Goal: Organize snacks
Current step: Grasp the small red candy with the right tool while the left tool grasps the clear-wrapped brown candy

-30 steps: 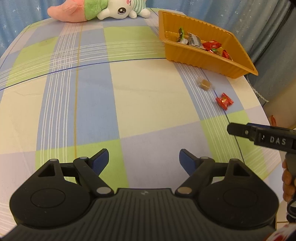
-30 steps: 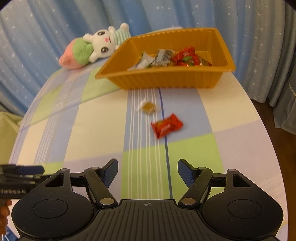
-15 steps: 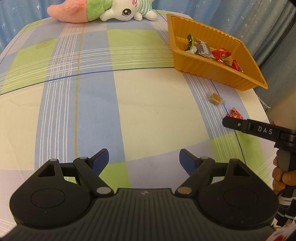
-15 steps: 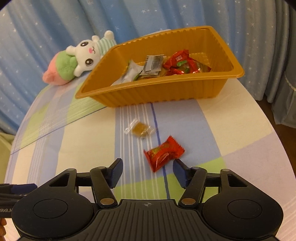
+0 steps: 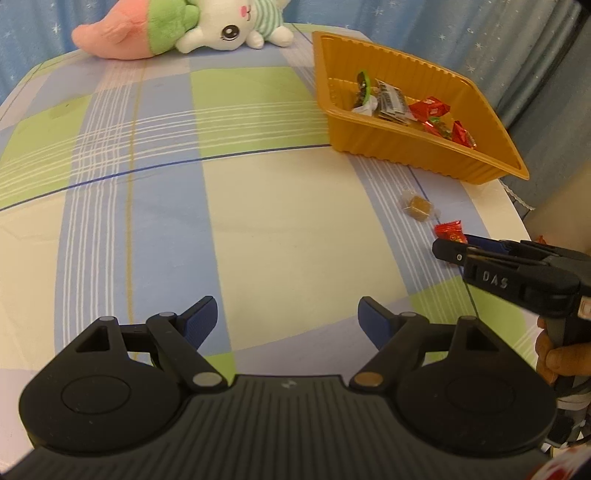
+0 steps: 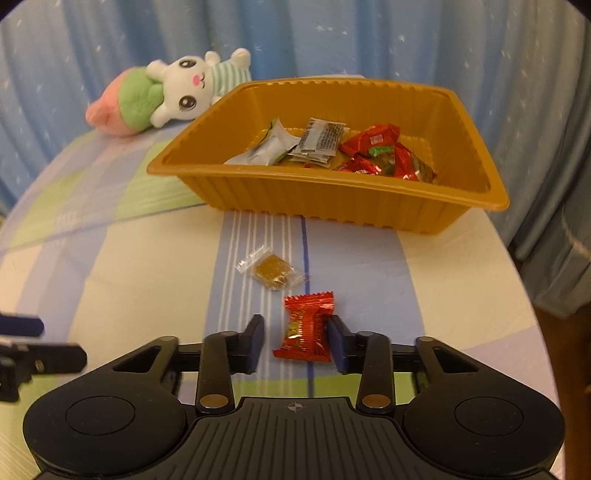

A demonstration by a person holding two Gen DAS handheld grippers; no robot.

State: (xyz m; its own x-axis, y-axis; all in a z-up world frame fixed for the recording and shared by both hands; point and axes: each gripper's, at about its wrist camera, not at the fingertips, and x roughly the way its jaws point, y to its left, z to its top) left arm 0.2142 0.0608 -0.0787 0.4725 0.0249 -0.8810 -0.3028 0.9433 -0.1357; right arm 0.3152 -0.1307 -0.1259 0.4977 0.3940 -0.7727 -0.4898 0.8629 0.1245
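A red-wrapped snack [image 6: 306, 332] lies on the checked tablecloth between the fingers of my right gripper [image 6: 295, 343]. Its jaws are closing: the right pad touches the wrapper, and a gap still shows at the left pad. In the left wrist view the same red snack [image 5: 448, 230] peeks out above the right gripper's tip [image 5: 448, 249]. A brown candy in clear wrap [image 6: 273, 271] lies just beyond it. Behind stands the orange tray [image 6: 332, 206] with several wrapped snacks inside. My left gripper [image 5: 286, 319] is open over bare cloth with nothing between its fingers.
A plush rabbit [image 5: 177, 33] lies at the far edge of the table. The table's rounded right edge [image 5: 517, 206] runs close past the tray and the red snack. Blue curtains [image 6: 369, 37] hang behind. A hand [image 5: 554, 354] grips the right tool's handle.
The right gripper has moved forward and down to the red snack, and its jaws have narrowed around it. The left gripper has drifted slightly toward the tray and stayed open.
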